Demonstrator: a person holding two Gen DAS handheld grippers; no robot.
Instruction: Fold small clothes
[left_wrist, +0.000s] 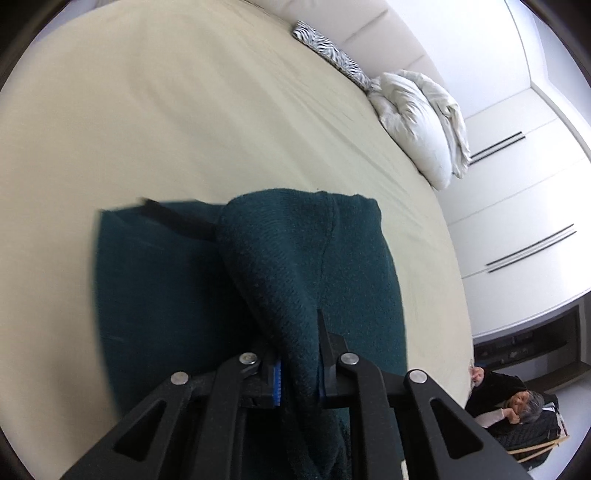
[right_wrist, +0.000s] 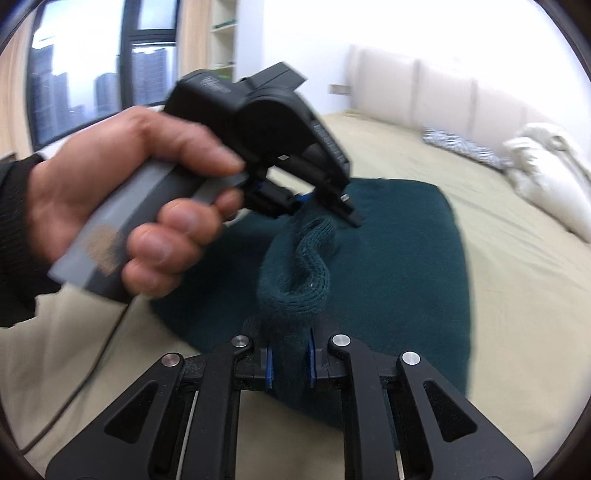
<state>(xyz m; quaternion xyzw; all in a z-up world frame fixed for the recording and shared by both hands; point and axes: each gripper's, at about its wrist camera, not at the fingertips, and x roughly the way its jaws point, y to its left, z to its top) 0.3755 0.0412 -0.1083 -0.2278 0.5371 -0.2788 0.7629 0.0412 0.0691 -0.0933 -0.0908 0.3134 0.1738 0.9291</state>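
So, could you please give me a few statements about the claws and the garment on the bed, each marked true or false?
1. Both claws grip the dark green knit garment. True: the left claw and right claw are each shut on it.
2. The garment lies on a wooden table. False: it rests on a beige bed sheet.
3. A white pillow sits by the headboard. True.
4. The right claw is empty. False: fabric sits between its blue pads.
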